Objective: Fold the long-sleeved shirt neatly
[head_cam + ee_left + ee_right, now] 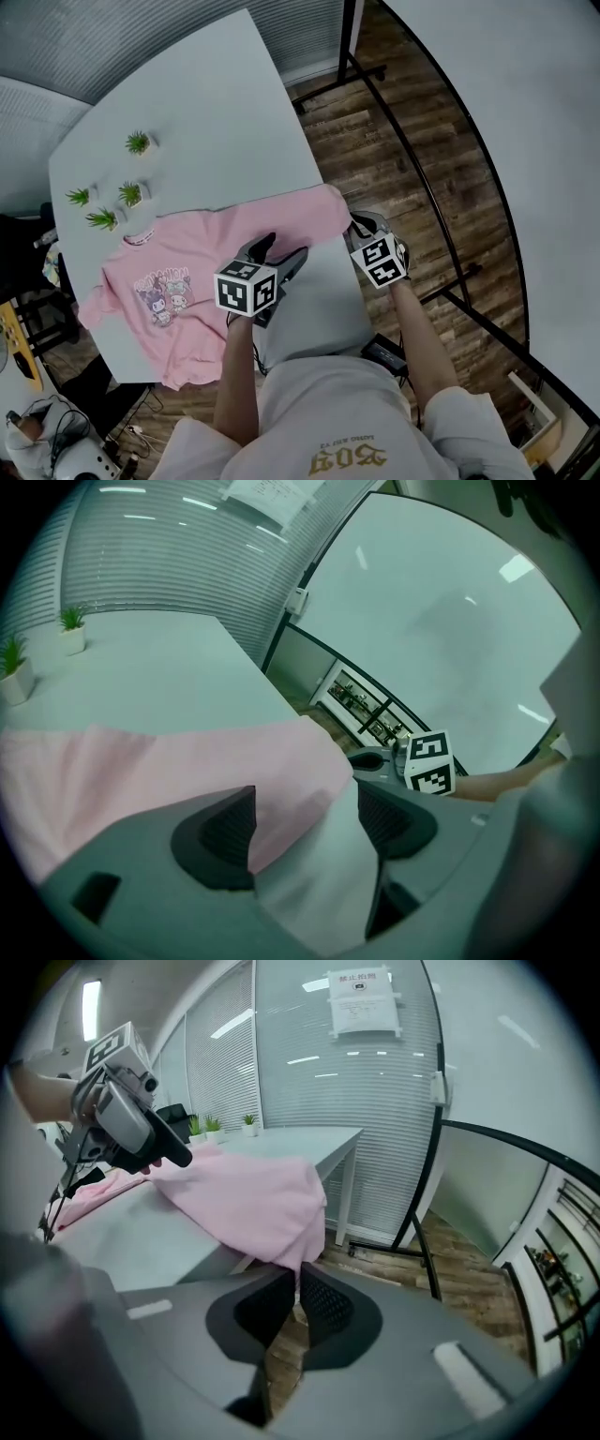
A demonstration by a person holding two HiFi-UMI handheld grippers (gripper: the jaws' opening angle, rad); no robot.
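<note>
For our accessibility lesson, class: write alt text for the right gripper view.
The right gripper, jaws shut, pinches the hanging edge of a pink shirt draped off a white table. Further back, the left gripper sits by the shirt, with window blinds and wooden floor beyond.

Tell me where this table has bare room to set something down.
The table is bare across its far part, beyond the pink shirt and beside the potted plants. Crowded: the plants' corner and the shirt-covered near side.

Our left gripper (305, 832) tilts downward, jaws apart; our right gripper (292, 1309) tilts likewise, pinching the pink sleeve (251, 1202).
</note>
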